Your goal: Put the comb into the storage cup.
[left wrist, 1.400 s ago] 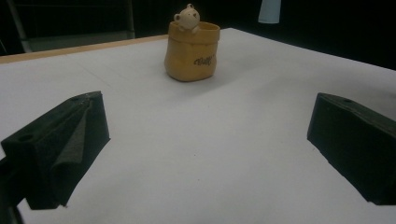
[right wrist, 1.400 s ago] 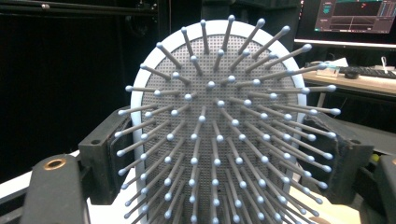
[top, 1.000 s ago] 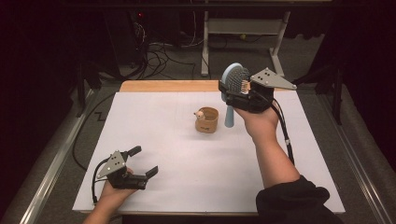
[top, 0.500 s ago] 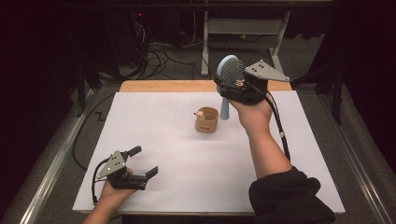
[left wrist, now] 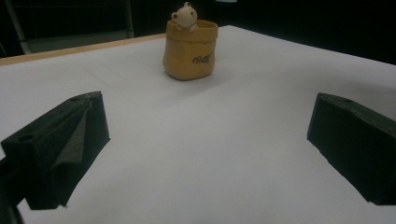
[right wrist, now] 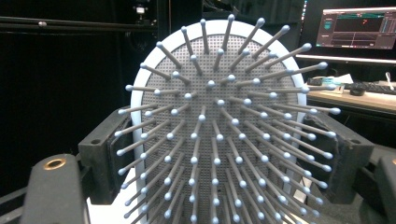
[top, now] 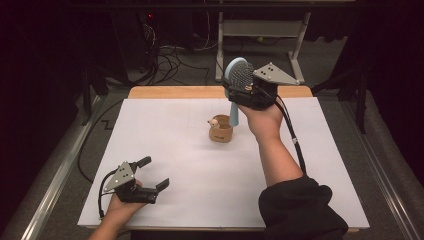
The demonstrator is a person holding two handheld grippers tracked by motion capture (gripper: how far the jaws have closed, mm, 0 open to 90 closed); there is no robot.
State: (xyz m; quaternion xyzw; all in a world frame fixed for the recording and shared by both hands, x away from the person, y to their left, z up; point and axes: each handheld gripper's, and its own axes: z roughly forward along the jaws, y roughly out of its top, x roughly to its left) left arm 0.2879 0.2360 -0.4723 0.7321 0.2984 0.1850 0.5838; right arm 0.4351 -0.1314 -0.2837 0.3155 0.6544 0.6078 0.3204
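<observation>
The right gripper point(top: 239, 90), clamped on the pale-blue hairbrush point(top: 237, 80), has drifted toward 9 o'clock, so the brush handle now hangs just beside the bear pot point(top: 221, 129), at its 3 o'clock.

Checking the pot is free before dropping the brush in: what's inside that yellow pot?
A small bear figure peeks over the yellow pot's rim. The pot's interior is hidden by its wall.

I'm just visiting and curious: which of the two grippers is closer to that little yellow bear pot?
Right. The right gripper holds a blue hairbrush just beyond the bear pot, raised above it. The left gripper sits open near the table's front-left corner.
</observation>
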